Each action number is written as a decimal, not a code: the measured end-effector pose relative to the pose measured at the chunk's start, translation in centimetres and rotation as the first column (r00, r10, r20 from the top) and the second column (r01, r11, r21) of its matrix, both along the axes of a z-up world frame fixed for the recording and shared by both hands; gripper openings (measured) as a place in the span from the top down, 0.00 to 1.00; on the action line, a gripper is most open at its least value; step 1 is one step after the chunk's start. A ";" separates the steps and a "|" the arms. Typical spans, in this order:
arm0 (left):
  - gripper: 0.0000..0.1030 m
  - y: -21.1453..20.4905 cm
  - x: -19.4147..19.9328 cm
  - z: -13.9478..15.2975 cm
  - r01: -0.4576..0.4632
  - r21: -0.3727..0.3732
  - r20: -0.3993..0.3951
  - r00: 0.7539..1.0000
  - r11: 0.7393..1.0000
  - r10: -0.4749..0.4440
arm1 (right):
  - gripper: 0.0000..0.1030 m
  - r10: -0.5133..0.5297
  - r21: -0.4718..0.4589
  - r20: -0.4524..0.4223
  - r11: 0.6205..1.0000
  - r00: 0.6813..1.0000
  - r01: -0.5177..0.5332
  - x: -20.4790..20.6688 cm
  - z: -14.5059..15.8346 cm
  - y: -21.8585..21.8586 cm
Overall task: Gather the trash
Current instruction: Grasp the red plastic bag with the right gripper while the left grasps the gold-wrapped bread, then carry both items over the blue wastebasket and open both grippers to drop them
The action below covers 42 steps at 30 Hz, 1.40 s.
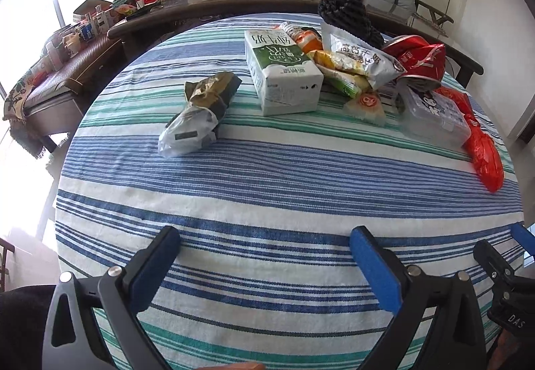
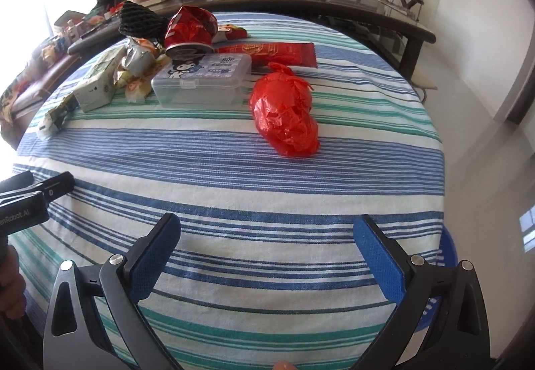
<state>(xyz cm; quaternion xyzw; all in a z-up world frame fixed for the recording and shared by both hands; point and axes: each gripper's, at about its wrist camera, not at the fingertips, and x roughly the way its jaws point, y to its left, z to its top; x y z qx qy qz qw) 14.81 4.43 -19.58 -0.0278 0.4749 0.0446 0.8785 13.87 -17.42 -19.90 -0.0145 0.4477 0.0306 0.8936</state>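
Reaching first for the knotted red plastic bag (image 2: 284,112), centre of the right view on the striped desk (image 2: 267,189), seems wise; both grippers' fingers (image 2: 157,256) are spread and empty.

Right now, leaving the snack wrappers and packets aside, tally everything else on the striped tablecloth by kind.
Milk carton: 1
Clear lidded box: 1
Crushed red can: 1
Red plastic bag: 1
Black foam net: 1
Total: 5
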 end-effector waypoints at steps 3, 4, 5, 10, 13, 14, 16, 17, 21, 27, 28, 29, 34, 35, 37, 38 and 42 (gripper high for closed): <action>0.00 0.3 0.3 0.1 -0.012 0.001 0.010 1.000 1.000 0.012 | 0.00 0.012 0.013 -0.005 1.000 1.000 -0.012 0.8 -0.2 0.3; 0.00 0.3 0.4 0.1 -0.011 0.002 0.018 1.000 1.000 0.011 | 0.00 0.013 0.011 -0.007 1.000 1.000 -0.013 1.2 -0.2 0.3; 0.00 0.3 0.5 0.1 -0.010 0.002 0.021 1.000 1.000 0.010 | 0.00 0.013 0.013 -0.008 1.000 1.000 -0.013 1.5 -0.2 0.3; 0.00 0.4 0.8 0.3 -0.001 0.002 0.008 1.000 1.000 0.001 | 0.00 0.020 0.013 -0.015 1.000 1.000 -0.020 3.7 -0.2 0.3; 0.00 0.9 0.9 0.5 0.049 -0.029 -0.006 0.999 0.998 -0.049 | 0.00 0.011 0.012 -0.024 1.000 1.000 -0.010 5.3 -0.1 -0.1; 0.00 1.6 1.0 0.8 0.057 -0.063 -0.004 0.998 0.996 -0.057 | 0.00 0.014 0.011 -0.026 1.000 1.000 -0.014 5.8 -0.1 -0.1; 0.00 3.6 1.1 1.9 0.058 -0.122 0.025 0.998 0.991 -0.056 | 0.03 0.017 0.016 -0.047 1.000 0.999 -0.016 6.7 0.1 -0.6; 0.00 4.5 1.4 2.5 0.062 -0.137 0.038 0.998 0.989 -0.057 | 0.12 0.020 0.025 -0.054 1.000 0.998 -0.018 7.0 0.4 -0.8; 0.00 7.3 3.6 3.9 0.097 -0.159 0.037 0.995 0.982 -0.092 | 0.21 0.076 0.034 -0.015 0.997 0.997 -0.076 7.2 2.9 -1.4; 0.02 8.1 7.8 3.6 0.156 -0.133 -0.007 0.987 0.979 -0.158 | 0.22 0.165 0.048 -0.072 0.986 0.984 -0.162 9.3 3.8 -0.8; 0.06 8.0 8.3 3.5 0.166 -0.123 -0.013 0.986 0.978 -0.169 | 0.23 0.171 0.042 -0.088 0.985 0.981 -0.167 9.9 3.7 -0.6; 0.18 7.6 8.7 3.3 0.178 -0.113 -0.021 0.983 0.977 -0.182 | 0.26 0.172 0.033 -0.099 0.985 0.980 -0.170 10.3 3.5 -0.4; 0.67 7.4 8.9 3.0 0.203 -0.097 -0.035 0.978 0.974 -0.207 | 0.57 0.173 0.043 -0.152 0.985 0.973 -0.169 11.6 2.8 -0.9; 0.69 7.7 8.6 3.2 0.205 -0.102 -0.031 0.977 0.974 -0.209 | 0.58 0.179 0.058 -0.150 0.983 0.972 -0.172 11.4 3.0 -1.2; 0.72 7.8 7.5 3.8 0.205 -0.105 -0.014 0.978 0.973 -0.208 | 0.58 0.183 0.076 -0.135 0.982 0.974 -0.174 10.5 3.8 -1.9; 0.72 7.8 6.9 4.1 0.211 -0.107 -0.008 0.977 0.972 -0.213 | 0.58 0.183 0.083 -0.126 0.981 0.975 -0.174 10.0 4.1 -2.3; 0.72 7.2 4.0 5.7 0.243 -0.155 0.030 0.970 0.958 -0.242 | 0.58 0.178 0.133 -0.093 0.977 0.980 -0.165 7.8 5.5 -4.3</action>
